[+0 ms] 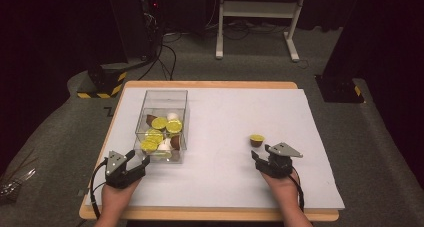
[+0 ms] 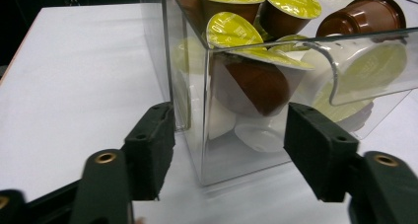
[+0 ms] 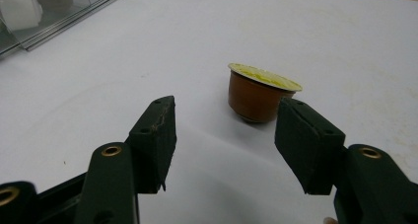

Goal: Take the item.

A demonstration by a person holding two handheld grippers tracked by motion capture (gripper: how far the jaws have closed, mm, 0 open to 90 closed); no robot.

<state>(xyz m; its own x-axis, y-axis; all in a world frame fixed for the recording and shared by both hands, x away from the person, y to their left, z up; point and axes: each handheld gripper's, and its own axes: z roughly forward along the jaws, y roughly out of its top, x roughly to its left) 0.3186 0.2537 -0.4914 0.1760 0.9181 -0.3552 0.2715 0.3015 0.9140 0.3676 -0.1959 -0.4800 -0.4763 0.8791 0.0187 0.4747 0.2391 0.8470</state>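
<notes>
A clear plastic box [image 1: 162, 99] stands at the left of the white sheet and holds several coffee capsules [image 1: 161, 131], brown and white with yellow-green lids. My left gripper [image 1: 140, 158] sits at the box's near left corner. In the left gripper view its jaws [image 2: 226, 140] straddle that corner of the box [image 2: 217, 160] without clearly pressing on it, and the capsules [image 2: 291, 2] show through the wall. One brown capsule [image 1: 257, 140] with a yellow lid stands alone at the right. My right gripper [image 1: 262, 154] is open just short of this capsule [image 3: 256, 98], which stands past the jaw tips [image 3: 226, 135].
The white sheet [image 1: 225, 117] covers most of the wooden table [image 1: 210, 85]. On the floor beyond stand a white desk frame [image 1: 260, 9] and black bases with yellow stripes [image 1: 102, 82]. Cables trail from both grippers toward the near edge.
</notes>
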